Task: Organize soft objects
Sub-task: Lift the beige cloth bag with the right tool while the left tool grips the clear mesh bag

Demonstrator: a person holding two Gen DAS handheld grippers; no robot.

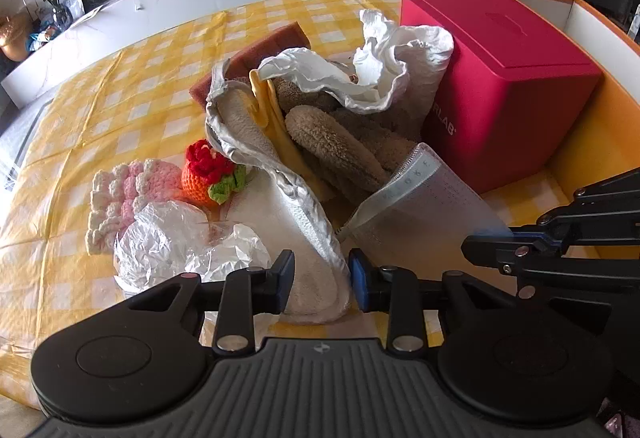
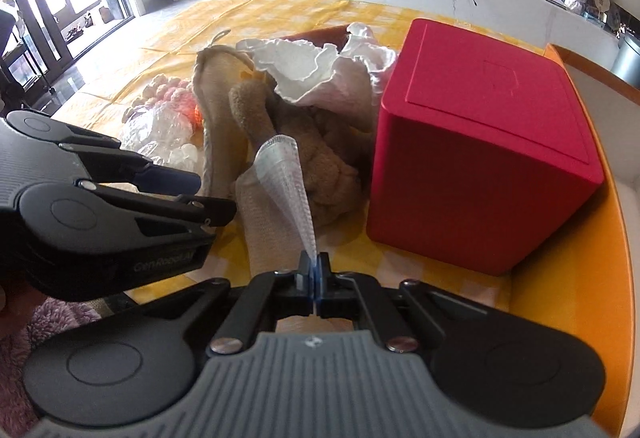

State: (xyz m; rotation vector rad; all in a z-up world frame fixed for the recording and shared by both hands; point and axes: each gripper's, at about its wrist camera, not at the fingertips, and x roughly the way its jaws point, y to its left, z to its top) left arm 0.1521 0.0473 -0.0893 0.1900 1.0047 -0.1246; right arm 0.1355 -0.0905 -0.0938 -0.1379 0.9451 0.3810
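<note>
A pile of soft things lies mid-table: a white slipper (image 1: 308,238), brown plush slippers (image 1: 340,146), crumpled white paper towel (image 1: 384,66), a brown sponge (image 1: 256,54). My left gripper (image 1: 321,276) is open with its jaws either side of the white slipper's toe. My right gripper (image 2: 315,270) is shut on a clear flexible sheet with printed markings (image 2: 288,182), holding it on edge over the pile; the sheet also shows in the left wrist view (image 1: 416,210). The left gripper shows in the right wrist view (image 2: 188,190).
A red box (image 1: 504,78) stands in an orange tray (image 1: 592,146) at the right. A pink-white crochet piece (image 1: 124,194), a crochet strawberry (image 1: 208,174) and crumpled clear plastic (image 1: 180,242) lie left of the pile on the yellow checked cloth (image 1: 120,98).
</note>
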